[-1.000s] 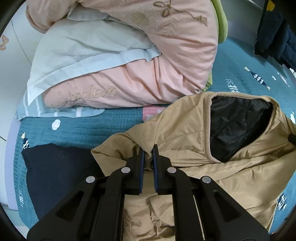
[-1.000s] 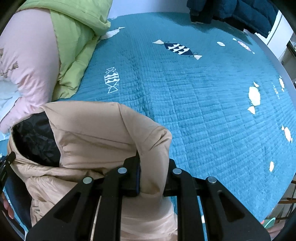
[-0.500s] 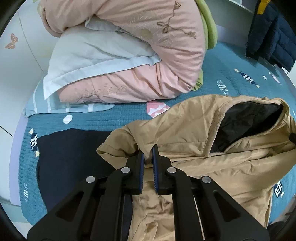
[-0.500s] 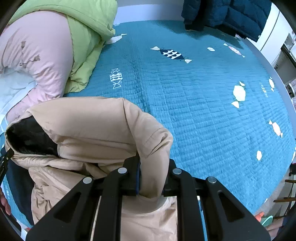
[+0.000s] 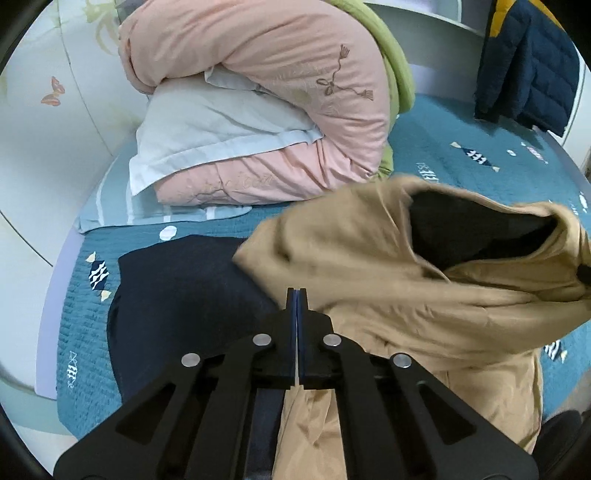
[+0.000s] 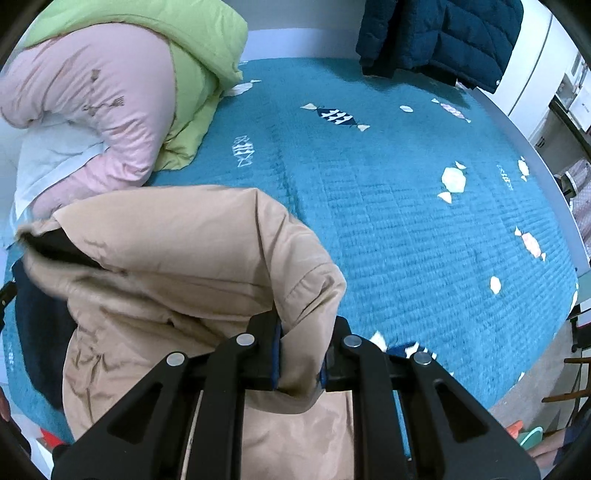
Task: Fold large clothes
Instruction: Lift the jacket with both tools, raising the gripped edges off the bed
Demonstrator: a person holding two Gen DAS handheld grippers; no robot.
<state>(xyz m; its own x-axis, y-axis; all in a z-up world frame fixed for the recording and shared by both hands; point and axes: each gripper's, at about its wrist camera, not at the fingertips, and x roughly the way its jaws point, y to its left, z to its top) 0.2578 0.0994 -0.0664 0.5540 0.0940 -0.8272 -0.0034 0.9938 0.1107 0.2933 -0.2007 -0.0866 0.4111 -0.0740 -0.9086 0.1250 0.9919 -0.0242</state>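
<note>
A tan padded jacket (image 5: 369,266) with a black lining (image 5: 472,229) hangs between my two grippers above the teal bedspread (image 6: 388,229). My left gripper (image 5: 296,295) is shut on thin fabric at one shoulder of the jacket. My right gripper (image 6: 298,325) is shut on a thick fold at the other shoulder of the jacket (image 6: 177,258). The collar opening gapes between them and the body hangs down below the fingers.
A dark navy garment (image 5: 177,295) lies on the bed under the jacket's left side. A pile of pink quilt (image 5: 280,85), white pillow (image 5: 207,125) and green quilt (image 6: 177,48) fills the head of the bed. A navy puffer jacket (image 6: 443,33) hangs at the far side.
Both grippers have risen and pulled back with the jacket, lifting it off the bed. More of the navy garment and bedspread shows. The left jaws have closed tighter on the fabric.
</note>
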